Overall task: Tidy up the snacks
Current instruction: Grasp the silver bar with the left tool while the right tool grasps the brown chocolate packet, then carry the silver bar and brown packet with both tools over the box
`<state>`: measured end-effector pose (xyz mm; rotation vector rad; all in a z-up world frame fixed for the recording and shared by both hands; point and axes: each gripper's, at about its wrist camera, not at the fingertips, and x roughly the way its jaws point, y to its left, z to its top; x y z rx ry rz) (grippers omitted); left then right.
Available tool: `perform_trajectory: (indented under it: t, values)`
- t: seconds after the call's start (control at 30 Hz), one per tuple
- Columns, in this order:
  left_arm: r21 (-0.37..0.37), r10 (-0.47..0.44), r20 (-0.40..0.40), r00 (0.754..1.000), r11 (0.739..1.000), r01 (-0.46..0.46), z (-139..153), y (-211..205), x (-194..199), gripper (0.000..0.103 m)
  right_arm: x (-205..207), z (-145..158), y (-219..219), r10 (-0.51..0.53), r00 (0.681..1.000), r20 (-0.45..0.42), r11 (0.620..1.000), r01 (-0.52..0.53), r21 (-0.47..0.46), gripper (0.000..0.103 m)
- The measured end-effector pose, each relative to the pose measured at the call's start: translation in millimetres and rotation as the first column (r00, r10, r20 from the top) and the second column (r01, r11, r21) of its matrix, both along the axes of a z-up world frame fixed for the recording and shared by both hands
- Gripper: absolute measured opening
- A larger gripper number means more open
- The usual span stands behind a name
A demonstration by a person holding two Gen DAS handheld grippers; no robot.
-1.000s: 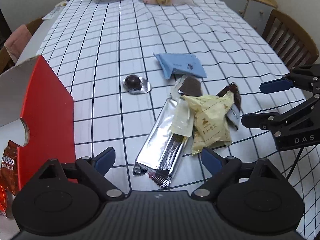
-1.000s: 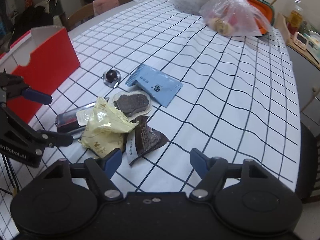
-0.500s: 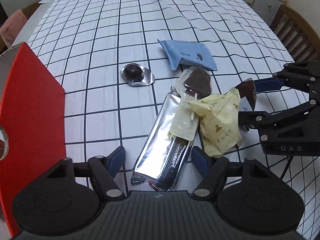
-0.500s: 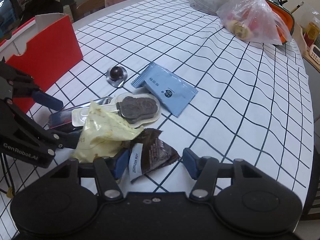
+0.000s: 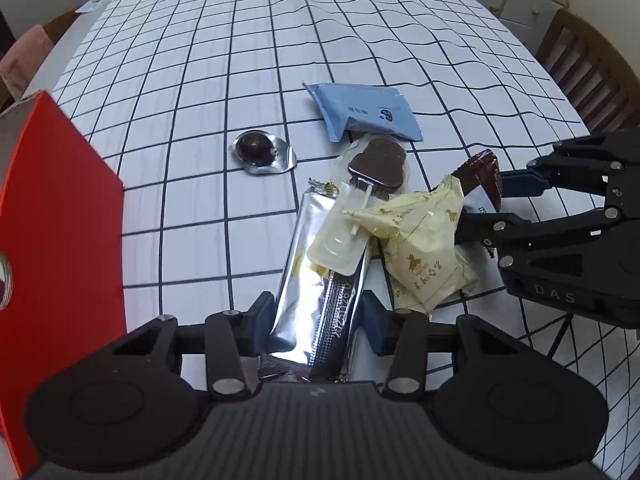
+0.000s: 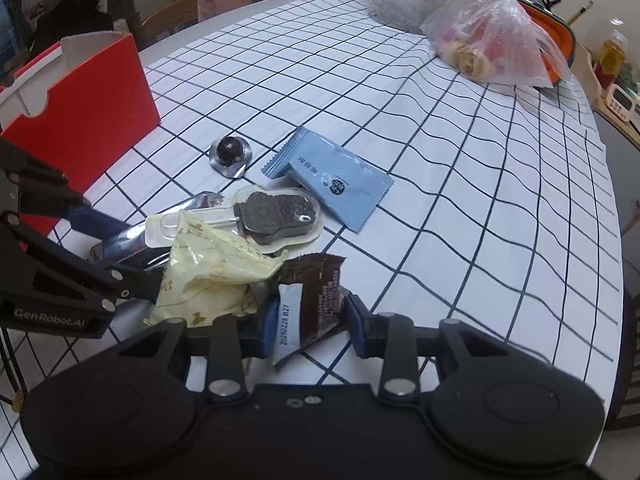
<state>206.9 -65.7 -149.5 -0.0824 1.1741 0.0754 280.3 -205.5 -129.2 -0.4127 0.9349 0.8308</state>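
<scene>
A pile of snacks lies on the checked tablecloth. My left gripper [image 5: 316, 320] is closing, and its pads touch both sides of the silver snack bar [image 5: 320, 280] at its near end. My right gripper [image 6: 310, 316] is shut on the brown packet [image 6: 316, 296], whose far end is lifted. Between the two lies a crumpled yellow packet [image 5: 420, 248]. A chocolate lollipop in a clear blister [image 5: 378, 160] rests partly on the bar. Beyond them are a light blue packet [image 5: 368, 112] and a foil-wrapped chocolate ball [image 5: 258, 150]. A red box [image 5: 52, 220] stands at the left.
Two plastic bags [image 6: 492, 40] with food sit at the table's far end, an orange container behind them. A wooden chair [image 5: 588, 68] stands off the right edge, and another chair with a pink cloth [image 6: 224, 0] at the far side. Bare cloth [image 6: 460, 200] spreads right of the pile.
Both grippers' jaws have narrowed from wide apart. The left came in over the silver bar's near end. The right closed on the brown packet and tipped its far end up.
</scene>
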Motion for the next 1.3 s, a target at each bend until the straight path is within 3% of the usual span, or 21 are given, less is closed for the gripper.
perform_trajectory:
  t: [0.3, 0.7, 1.07, 1.3]
  values:
    - [-0.067, 0.091, 0.001, 0.996, 0.994, -0.090, 8.0, 7.9, -24.0, 0.043, -16.6, 7.6, -16.3, -0.068, 0.997, -0.028, 0.997, 0.069, 0.038, 0.031]
    - [-0.134, 0.144, -0.004, 0.990, 0.981, -0.143, 23.6, 8.5, -64.2, 0.041, -51.8, 26.8, -46.5, -0.143, 0.986, -0.081, 0.984, 0.150, 0.096, 0.031]
    - [-0.192, 0.158, 0.057, 0.986, 0.971, -0.145, 60.3, 15.6, -98.4, 0.041, -79.1, 68.4, -57.0, -0.179, 0.977, -0.113, 0.963, 0.198, 0.186, 0.031]
    - [-0.181, 0.140, 0.123, 0.982, 0.976, -0.117, 93.0, 28.2, -116.4, 0.041, -94.4, 97.2, -39.3, -0.194, 0.978, -0.073, 0.957, 0.205, 0.207, 0.031]
